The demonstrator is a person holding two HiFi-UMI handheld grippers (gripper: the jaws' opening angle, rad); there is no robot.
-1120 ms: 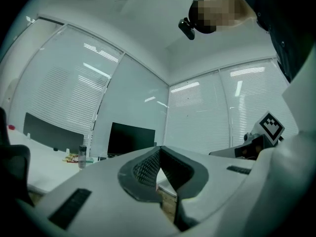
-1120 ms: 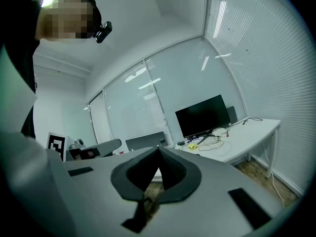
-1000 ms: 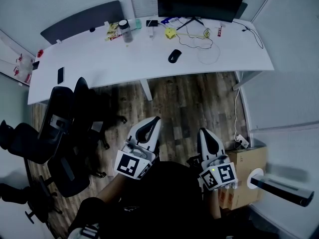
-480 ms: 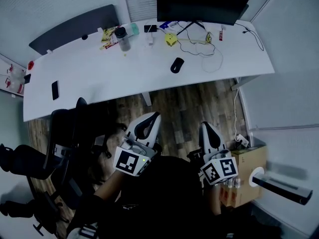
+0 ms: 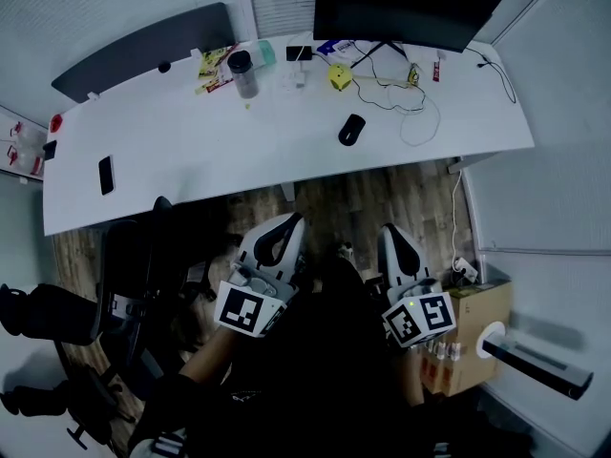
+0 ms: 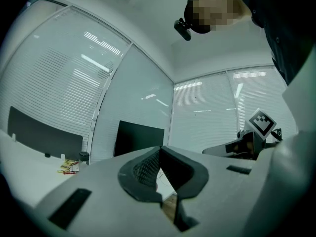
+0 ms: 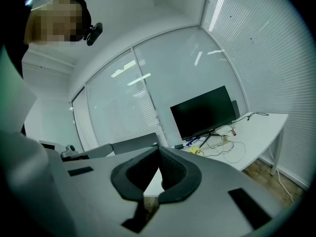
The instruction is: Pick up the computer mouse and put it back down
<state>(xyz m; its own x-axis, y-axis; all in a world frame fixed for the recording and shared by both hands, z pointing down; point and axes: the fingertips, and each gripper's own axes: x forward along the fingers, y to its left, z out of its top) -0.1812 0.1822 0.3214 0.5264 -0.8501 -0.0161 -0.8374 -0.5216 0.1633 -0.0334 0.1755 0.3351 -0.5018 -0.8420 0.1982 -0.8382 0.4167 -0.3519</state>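
White desk (image 5: 181,136) bears the computer mouse (image 5: 351,129); left gripper (image 5: 290,221) and right gripper (image 5: 390,230) closed, empty

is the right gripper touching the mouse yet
Apart. The head view shows the mouse lying on the desk while the right gripper is over the floor, well short of it.

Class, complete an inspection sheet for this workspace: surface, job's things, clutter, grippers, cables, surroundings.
Surface: white desk, mostly bare.
Job's things: black computer mouse on the desk, untouched.
Clutter: phone, dark cup, snack packets, yellow object, monitor.
Grippers: left gripper and right gripper both shut, empty, short of the desk.
Cables: white cable looped beside the mouse; black cable at the desk's right end.
Surroundings: office chairs, cardboard box, wood floor.
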